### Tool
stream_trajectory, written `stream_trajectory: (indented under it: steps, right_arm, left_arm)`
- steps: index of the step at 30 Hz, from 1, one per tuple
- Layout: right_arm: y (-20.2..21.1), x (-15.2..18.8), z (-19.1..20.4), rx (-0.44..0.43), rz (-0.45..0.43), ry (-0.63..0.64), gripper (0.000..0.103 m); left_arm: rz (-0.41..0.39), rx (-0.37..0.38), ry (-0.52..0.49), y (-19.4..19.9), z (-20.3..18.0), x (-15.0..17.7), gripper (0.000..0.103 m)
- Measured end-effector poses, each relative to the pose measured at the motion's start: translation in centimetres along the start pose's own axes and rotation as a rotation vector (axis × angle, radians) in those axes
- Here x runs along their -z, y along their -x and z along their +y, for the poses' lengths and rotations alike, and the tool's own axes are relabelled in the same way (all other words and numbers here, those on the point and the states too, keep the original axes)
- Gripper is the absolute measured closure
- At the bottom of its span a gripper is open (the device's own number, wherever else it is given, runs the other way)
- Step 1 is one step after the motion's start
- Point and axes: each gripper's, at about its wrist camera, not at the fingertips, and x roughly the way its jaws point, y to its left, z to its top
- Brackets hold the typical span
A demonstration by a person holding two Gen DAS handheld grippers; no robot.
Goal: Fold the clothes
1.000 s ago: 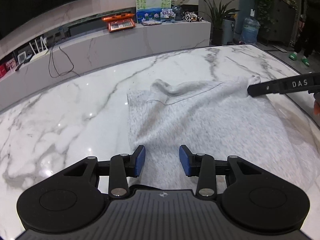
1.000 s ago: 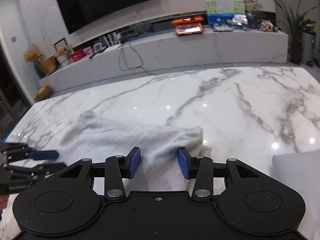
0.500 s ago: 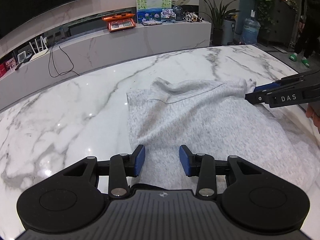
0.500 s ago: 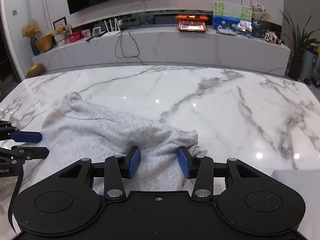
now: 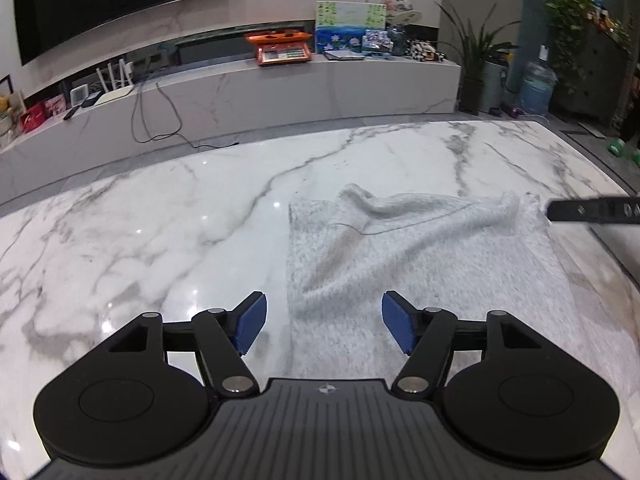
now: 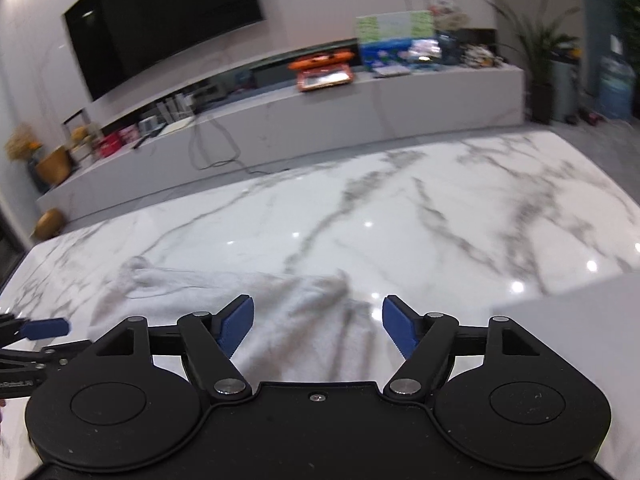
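Note:
A light grey knit garment [image 5: 420,256] lies partly folded on the white marble table [image 5: 160,240], with a bunched fold along its far edge. My left gripper [image 5: 323,326] is open and empty, just above the garment's near left edge. My right gripper [image 6: 318,326] is open and empty over the garment [image 6: 288,308] near its right end. In the left wrist view the right gripper's black finger [image 5: 592,210] sits at the garment's far right corner. In the right wrist view the left gripper's blue pad [image 6: 44,327] shows at the far left.
A second pale grey folded piece [image 6: 580,320] lies on the table at the right in the right wrist view. Beyond the table's far edge stands a long marble bench [image 5: 280,88] with an orange scale [image 5: 280,44] and clutter.
Both grippers have opened wider. The right gripper has let go of the garment's right end, which now lies on the table. The left gripper has shifted left, to the garment's edge.

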Motion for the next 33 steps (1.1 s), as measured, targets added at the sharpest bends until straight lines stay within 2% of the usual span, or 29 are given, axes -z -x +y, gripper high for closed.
stream_trajectory:
  steps: [4, 9, 13, 20, 25, 33]
  right_arm:
    - [-0.3, 0.9, -0.9, 0.016, 0.032, -0.025, 0.028]
    - [-1.0, 1.5, -0.6, 0.0, 0.06, -0.017, 0.027]
    - [-1.4, 1.8, 0.0, -0.015, 0.068, 0.001, 0.027]
    - [-1.8, 2.0, 1.3, -0.076, 0.079, 0.046, 0.027]
    - [-2.0, 2.5, 2.6, -0.043, 0.076, 0.121, 0.025]
    - [-2.3, 2.8, 3.7, 0.01, 0.081, 0.176, 0.025]
  left_arm:
    - [0.013, -0.008, 0.054, -0.5, 0.8, -0.1, 0.04]
    - [0.045, 0.026, 0.107, -1.2, 1.5, 0.4, 0.04]
    - [0.066, 0.063, 0.161, -1.8, 2.1, 1.1, 0.033]
    - [0.03, 0.078, 0.141, -2.0, 1.5, 1.7, 0.029]
    - [0.001, 0.096, 0.092, -1.8, 0.2, 2.0, 0.029]
    - [0.005, 0.1, 0.096, -1.9, 0.0, 1.7, 0.03]
